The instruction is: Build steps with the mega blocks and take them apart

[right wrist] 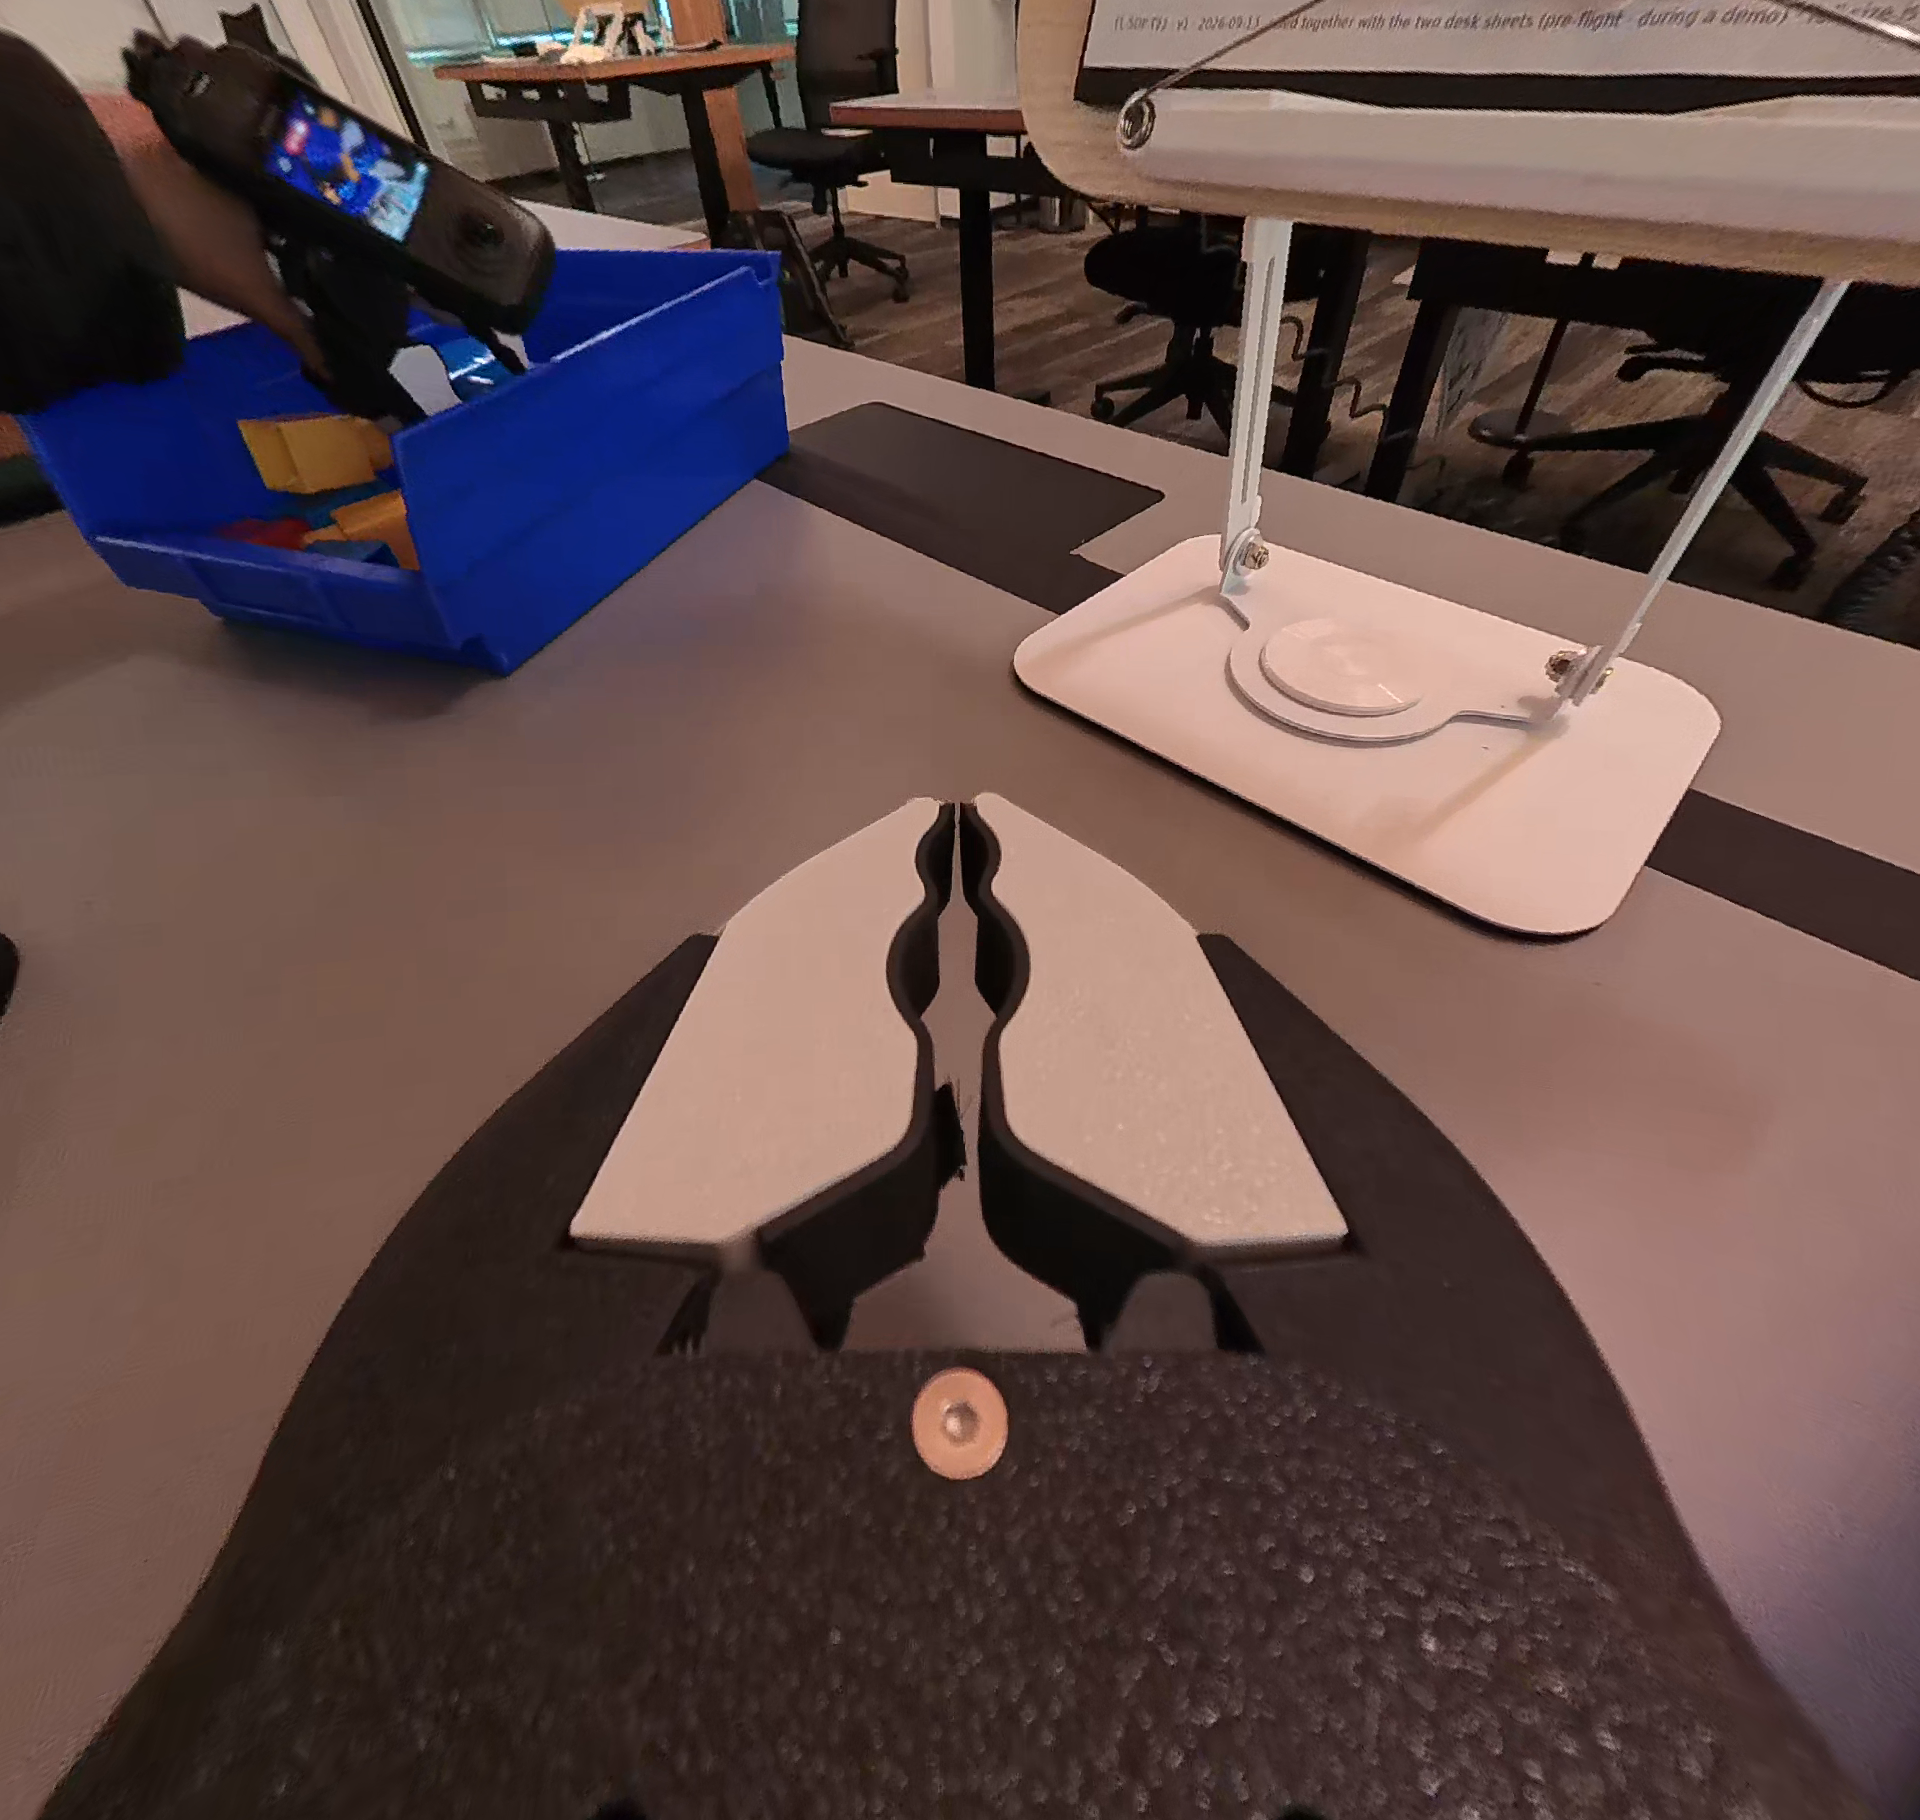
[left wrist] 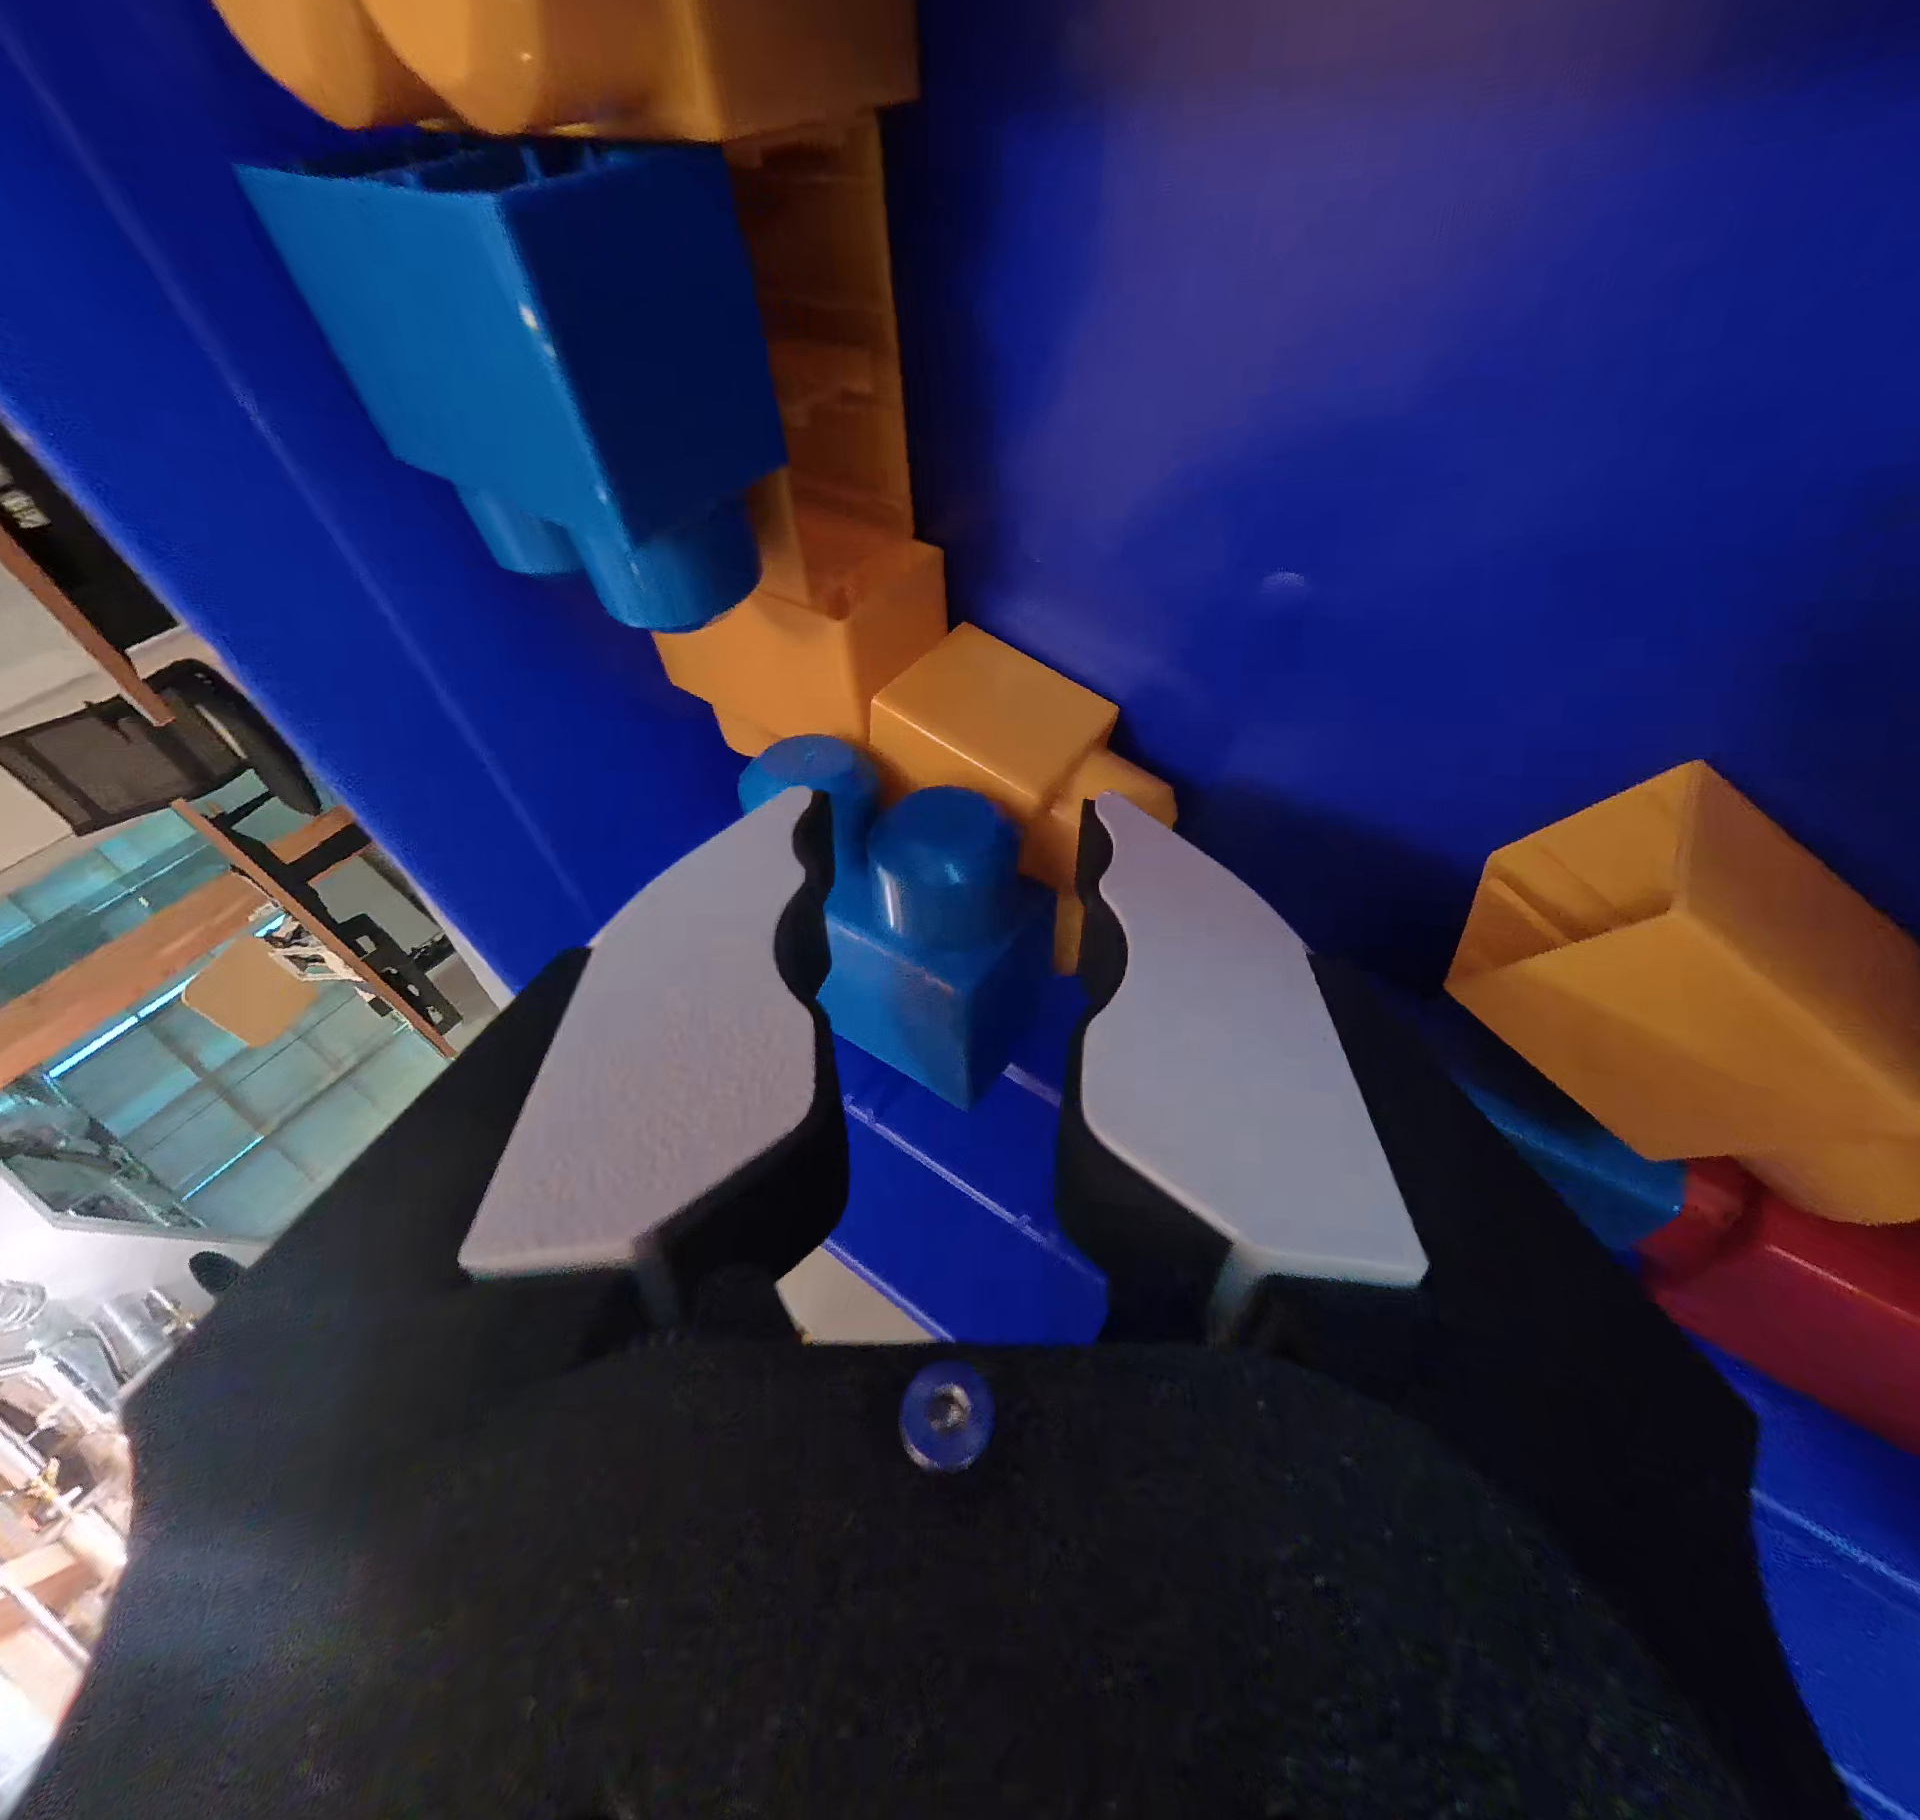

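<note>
My left gripper (left wrist: 951, 825) is inside the blue bin (left wrist: 1455, 368) and is shut on a blue two-stud mega block (left wrist: 935, 981), which it holds by its sides, studs pointing away. Loose blocks lie in the bin: another blue block (left wrist: 540, 357), several orange blocks (left wrist: 987, 721) and a red one (left wrist: 1787, 1282). In the right wrist view the left gripper (right wrist: 457, 368) reaches down into the bin (right wrist: 582, 513). My right gripper (right wrist: 958, 814) is shut and empty, low over the grey table (right wrist: 520, 835).
A white document stand (right wrist: 1371, 731) carrying a printed sheet stands at the right of the table. Black strips (right wrist: 966, 503) run across the tabletop. A person's sleeve (right wrist: 73, 243) is at the left edge. Desks and office chairs stand behind. About 50 centimetres separates my left fingertips from my right.
</note>
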The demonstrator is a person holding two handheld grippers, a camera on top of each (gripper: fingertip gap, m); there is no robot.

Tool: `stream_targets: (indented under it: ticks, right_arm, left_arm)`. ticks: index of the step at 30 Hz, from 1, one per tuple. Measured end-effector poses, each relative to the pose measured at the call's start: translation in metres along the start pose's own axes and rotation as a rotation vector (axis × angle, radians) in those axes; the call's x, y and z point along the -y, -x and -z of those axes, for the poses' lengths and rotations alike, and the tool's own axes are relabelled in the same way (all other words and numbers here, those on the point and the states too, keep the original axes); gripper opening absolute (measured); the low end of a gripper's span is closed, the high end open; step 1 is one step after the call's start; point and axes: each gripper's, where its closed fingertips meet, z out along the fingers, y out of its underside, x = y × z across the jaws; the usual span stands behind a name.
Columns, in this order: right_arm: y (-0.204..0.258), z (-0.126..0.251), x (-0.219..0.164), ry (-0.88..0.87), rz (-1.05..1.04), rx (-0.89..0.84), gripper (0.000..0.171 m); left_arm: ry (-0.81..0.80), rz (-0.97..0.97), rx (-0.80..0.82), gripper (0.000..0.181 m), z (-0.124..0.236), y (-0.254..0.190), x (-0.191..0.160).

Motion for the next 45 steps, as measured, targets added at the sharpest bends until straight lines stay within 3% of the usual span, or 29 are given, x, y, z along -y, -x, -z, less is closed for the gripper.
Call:
stream_targets:
  ticks: [7, 11, 15, 30, 39, 45]
  right_arm:
    - [-0.001, -0.001, -0.004, 0.02, 0.001, 0.007, 0.001]
    - [-0.001, -0.002, -0.006, 0.027, 0.001, 0.01, 0.001]
    - [-0.001, -0.002, -0.007, 0.03, 0.0, 0.011, 0.001]
    - [0.001, -0.003, -0.009, 0.04, 0.012, 0.015, 0.001]
    - [0.002, -0.004, -0.012, 0.054, 0.007, 0.022, 0.001]
    - [0.002, -0.005, -0.015, 0.066, 0.0, 0.03, 0.001]
  left_arm:
    - [0.088, -0.032, -0.092, 0.038, -0.003, -0.003, 0.0]
    - [0.107, -0.053, -0.102, 0.016, -0.004, -0.007, -0.003]
    - [0.098, -0.067, -0.085, 0.006, -0.004, -0.009, -0.005]
    - [0.047, -0.047, 0.015, 0.0, 0.018, 0.004, -0.008]
    - [0.023, 0.058, -0.063, 0.043, 0.031, 0.011, -0.023]
    - [0.004, 0.112, -0.081, 0.047, 0.031, 0.011, -0.027]
